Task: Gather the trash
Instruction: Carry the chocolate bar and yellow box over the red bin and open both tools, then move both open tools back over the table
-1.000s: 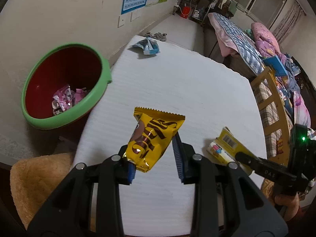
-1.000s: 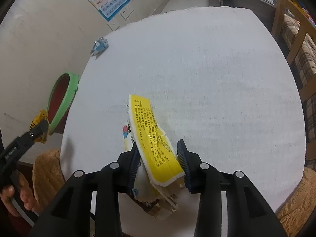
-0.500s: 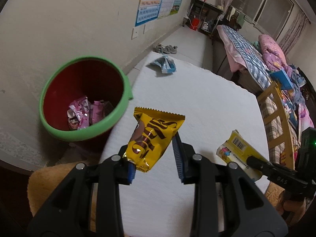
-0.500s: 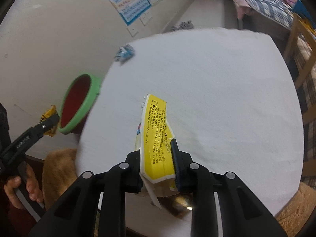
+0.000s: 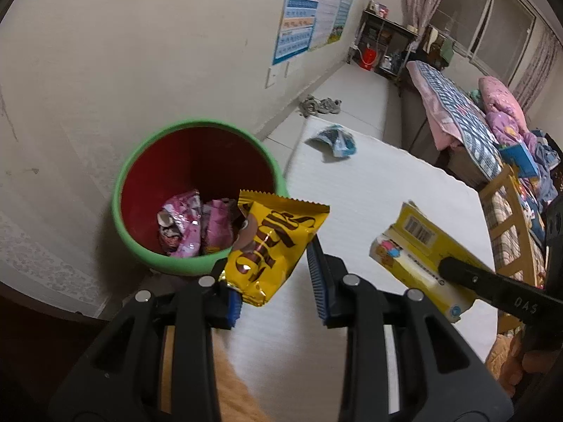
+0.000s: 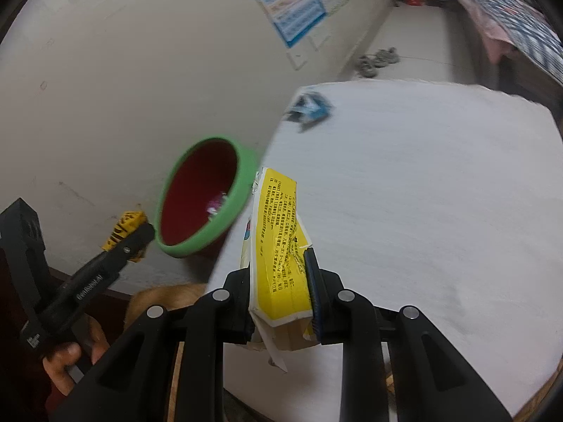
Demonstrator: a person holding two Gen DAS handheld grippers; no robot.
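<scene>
Bedroom, white table [image 5: 369,190] — blue wrapper [image 5: 334,139], green-rimmed bin [image 5: 197,197] beside.

Both grippers are matte black plastic with round silver screws and blue ribbed pads [image 5: 318,281]; white lettering marks their sides, and bare fingers [image 6: 68,358] show lower left.

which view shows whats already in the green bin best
The left wrist view: it looks down into the green bin, showing the pink wrappers at the bottom. The right wrist view sees the bin side-on, with only a pink sliver inside.
</scene>
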